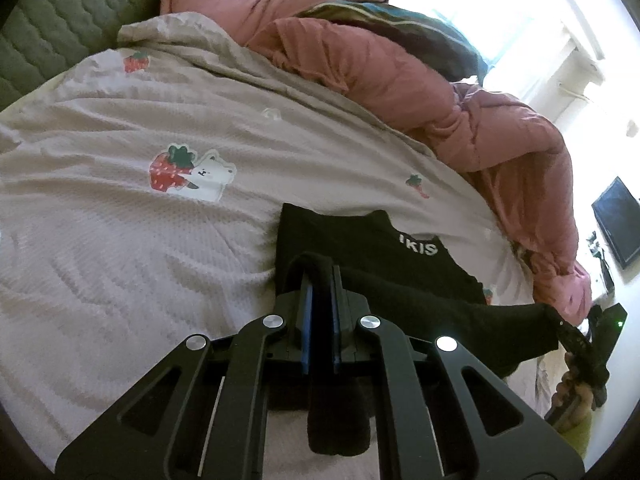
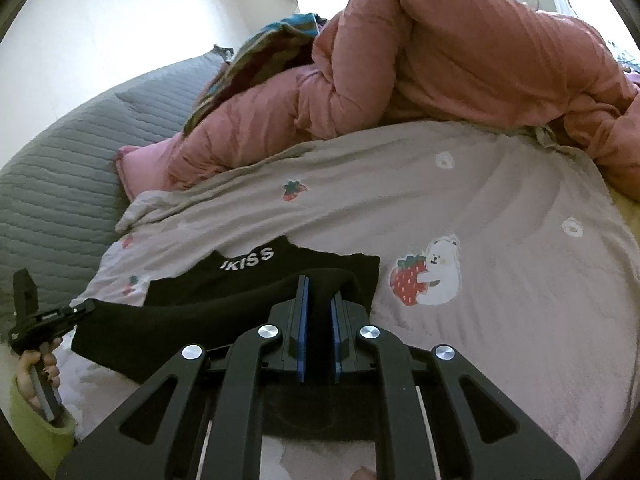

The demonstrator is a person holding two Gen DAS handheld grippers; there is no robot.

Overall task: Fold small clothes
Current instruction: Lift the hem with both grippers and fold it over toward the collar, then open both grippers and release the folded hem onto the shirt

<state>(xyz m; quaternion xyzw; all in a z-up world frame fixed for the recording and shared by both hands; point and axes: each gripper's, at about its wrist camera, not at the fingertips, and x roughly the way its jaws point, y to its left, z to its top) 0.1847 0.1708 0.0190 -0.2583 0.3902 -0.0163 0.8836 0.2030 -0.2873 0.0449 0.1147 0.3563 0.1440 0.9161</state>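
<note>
A small black garment (image 1: 360, 248) with white lettering lies on the pale pink bedsheet (image 1: 120, 240). Its near edge is lifted and stretched between both grippers. My left gripper (image 1: 320, 276) is shut on the garment's left corner, with black cloth between its blue pads. In the right wrist view the same black garment (image 2: 248, 276) shows, and my right gripper (image 2: 320, 292) is shut on its right corner. The other gripper (image 1: 576, 332) appears at the right edge of the left wrist view, and at the left edge of the right wrist view (image 2: 44, 316).
A bunched pink quilt (image 1: 400, 76) lies along the far side of the bed, with striped dark cloth (image 1: 400, 20) on it. A grey quilted headboard (image 2: 52, 168) stands at one end. The sheet has strawberry and bear prints (image 2: 424, 276). A dark screen (image 1: 616, 220) hangs on the wall.
</note>
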